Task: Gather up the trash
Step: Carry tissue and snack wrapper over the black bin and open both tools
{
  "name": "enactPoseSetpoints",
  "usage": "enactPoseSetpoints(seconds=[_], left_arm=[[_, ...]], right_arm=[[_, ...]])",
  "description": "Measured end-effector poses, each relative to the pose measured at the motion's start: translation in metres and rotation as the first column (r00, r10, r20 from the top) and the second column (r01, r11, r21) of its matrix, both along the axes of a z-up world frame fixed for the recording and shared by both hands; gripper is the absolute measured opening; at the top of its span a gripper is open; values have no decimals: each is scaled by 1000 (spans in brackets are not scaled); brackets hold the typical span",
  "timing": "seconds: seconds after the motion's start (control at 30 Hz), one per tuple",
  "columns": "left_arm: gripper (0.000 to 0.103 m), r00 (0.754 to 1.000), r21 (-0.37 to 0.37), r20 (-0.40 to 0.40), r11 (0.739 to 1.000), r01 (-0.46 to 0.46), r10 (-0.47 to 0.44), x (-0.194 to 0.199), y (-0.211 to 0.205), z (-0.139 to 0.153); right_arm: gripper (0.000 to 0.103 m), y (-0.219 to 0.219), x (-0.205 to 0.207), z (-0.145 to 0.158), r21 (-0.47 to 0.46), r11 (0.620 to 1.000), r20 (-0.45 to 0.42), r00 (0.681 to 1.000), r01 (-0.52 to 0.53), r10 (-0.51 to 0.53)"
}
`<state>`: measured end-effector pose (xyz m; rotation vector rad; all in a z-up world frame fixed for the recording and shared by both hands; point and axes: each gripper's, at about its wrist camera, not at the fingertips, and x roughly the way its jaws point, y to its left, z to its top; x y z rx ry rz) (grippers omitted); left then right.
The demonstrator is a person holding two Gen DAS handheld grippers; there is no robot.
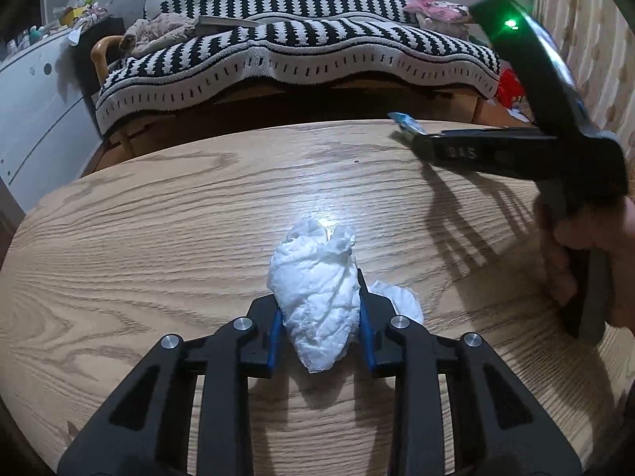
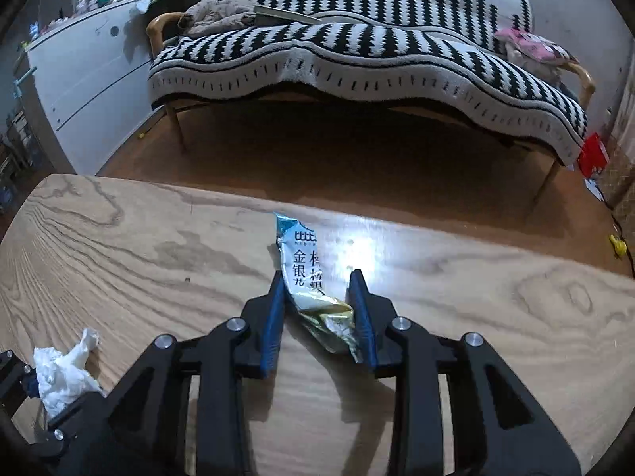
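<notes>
In the left wrist view, my left gripper [image 1: 317, 297] is shut on a crumpled white tissue [image 1: 313, 289], held just above the wooden table [image 1: 158, 238]. A smaller piece of tissue [image 1: 397, 297] lies beside its right finger. In the right wrist view, my right gripper [image 2: 317, 297] is shut on a blue, white and gold snack wrapper [image 2: 305, 273] with Chinese print. The tissue [image 2: 63, 373] and the left gripper show at the lower left there. The right gripper [image 1: 412, 135] shows at the upper right of the left view, with the wrapper tip [image 1: 405, 121] sticking out.
Beyond the table's far edge [image 2: 238, 194] stands a sofa with a black-and-white striped cover [image 2: 357, 51]. A white cabinet [image 2: 87, 79] stands at the left. A red box [image 2: 593, 154] sits on the floor at the right. A curtain [image 1: 587, 39] hangs at the right.
</notes>
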<state>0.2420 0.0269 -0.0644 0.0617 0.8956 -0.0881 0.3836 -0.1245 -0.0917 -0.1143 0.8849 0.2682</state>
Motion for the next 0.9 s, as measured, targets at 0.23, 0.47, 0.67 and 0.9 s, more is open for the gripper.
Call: enactPoseSetpoints(seconds=[0.23, 0.47, 0.67, 0.9], left_arm=[[28, 1000, -20, -14, 1000, 12, -13, -25, -17, 21], [28, 987, -14, 36, 988, 156, -156, -84, -100, 62], [28, 924, -28, 62, 925, 379, -377, -149, -229, 84], [28, 764, -74, 63, 761, 645, -642, -234, -412, 83]], right_arm=[[28, -32, -74, 25, 35, 999, 24, 999, 37, -38], [28, -136, -226, 65, 35, 991, 53, 990, 132, -134], [28, -265, -355, 76, 23, 933, 36, 933, 359, -359], [28, -443, -516, 69, 60, 721, 14, 722, 690, -692]])
